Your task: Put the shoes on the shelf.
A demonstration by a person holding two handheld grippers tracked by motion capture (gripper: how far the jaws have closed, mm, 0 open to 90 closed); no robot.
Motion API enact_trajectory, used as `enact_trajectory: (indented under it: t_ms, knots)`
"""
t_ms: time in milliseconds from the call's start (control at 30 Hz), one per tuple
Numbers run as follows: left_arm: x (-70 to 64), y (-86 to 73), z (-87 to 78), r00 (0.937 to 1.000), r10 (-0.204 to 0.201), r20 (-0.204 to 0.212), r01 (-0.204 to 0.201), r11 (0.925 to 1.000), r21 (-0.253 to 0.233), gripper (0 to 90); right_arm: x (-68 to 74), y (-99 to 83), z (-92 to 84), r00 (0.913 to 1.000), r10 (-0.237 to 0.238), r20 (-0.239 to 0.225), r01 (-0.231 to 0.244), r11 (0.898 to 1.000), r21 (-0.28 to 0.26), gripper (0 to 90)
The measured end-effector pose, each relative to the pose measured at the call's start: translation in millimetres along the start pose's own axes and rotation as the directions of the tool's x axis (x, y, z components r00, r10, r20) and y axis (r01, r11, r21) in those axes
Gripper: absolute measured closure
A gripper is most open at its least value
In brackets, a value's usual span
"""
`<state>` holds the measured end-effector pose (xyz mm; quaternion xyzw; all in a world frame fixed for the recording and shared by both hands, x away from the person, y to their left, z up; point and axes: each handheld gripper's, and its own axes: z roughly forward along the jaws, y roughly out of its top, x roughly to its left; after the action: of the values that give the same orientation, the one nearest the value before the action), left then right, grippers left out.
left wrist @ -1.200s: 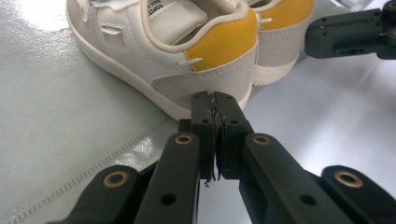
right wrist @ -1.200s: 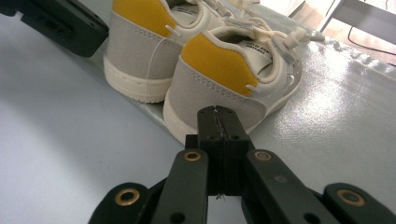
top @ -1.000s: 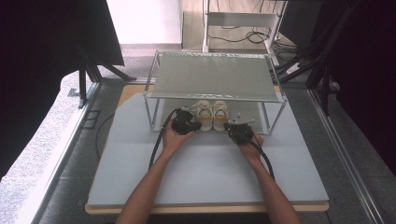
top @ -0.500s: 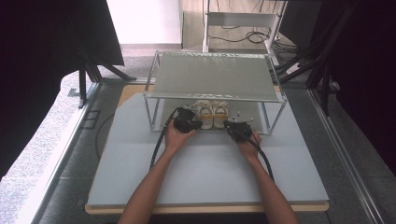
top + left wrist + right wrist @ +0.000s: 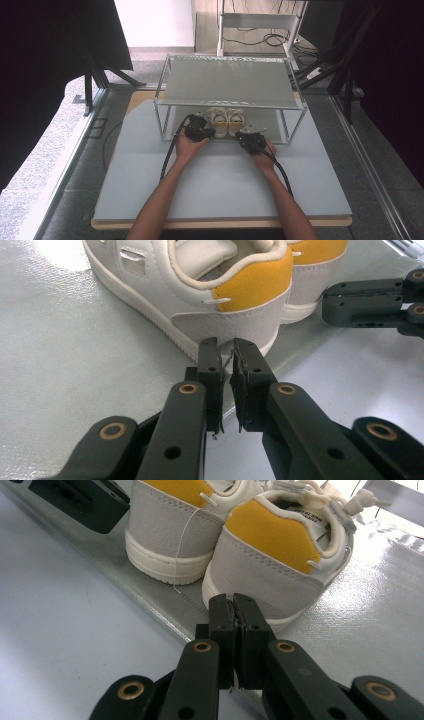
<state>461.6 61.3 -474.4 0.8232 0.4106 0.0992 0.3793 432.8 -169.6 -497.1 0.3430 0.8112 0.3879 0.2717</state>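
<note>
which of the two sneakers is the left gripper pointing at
The left sneaker of the pair, heel facing the left gripper; the right sneaker faces the right gripper.

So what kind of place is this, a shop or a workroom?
Most likely a recording lab or workroom, not a shop. A bare grey table holds a metal shelf frame with a pair of sneakers under it, cables trail over the floor behind, and dark curtains hang at both sides.
</note>
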Motion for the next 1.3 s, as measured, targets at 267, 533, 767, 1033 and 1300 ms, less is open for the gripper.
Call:
enact_trajectory:
  t_ms: [267, 533, 767, 1033, 1300]
  knots:
    - [-13.4, -7.2, -10.1, 0.9997, -0.012, 0.019, 0.013, 0.9996, -0.023, 71.0, 1.2, 1.7, -13.6, 0.9992, -0.027, -0.031, 0.027, 1.0, 0.012, 76.3]
    - [-26.1, -19.0, -21.8, 0.9995, 0.015, 0.028, -0.014, 0.9993, -0.034, 50.9, 11.8, 4.3, -34.8, 0.9963, -0.072, -0.046, 0.071, 0.997, -0.025, 57.5]
    - [-37.7, -31.8, -38.9, 0.9985, 0.044, 0.031, -0.043, 0.998, -0.047, 42.2, 13.3, 1.0, -52.2, 0.9972, -0.037, -0.066, 0.033, 0.998, -0.061, 54.6]
    - [-47.1, -57.0, -63.4, 0.9966, 0.055, 0.061, -0.051, 0.9959, -0.075, 37.4, 13.3, -15.2, -84.8, 0.9965, 0.004, -0.083, -0.01, 0.997, -0.075, 52.5]
    - [-54.3, -85.3, -90.6, 0.996, 0.081, 0.036, -0.078, 0.9932, -0.086, 35.4, -1.4, -54.3, -129.4, 0.995, 0.08, -0.059, -0.084, 0.995, -0.063, 51.2]
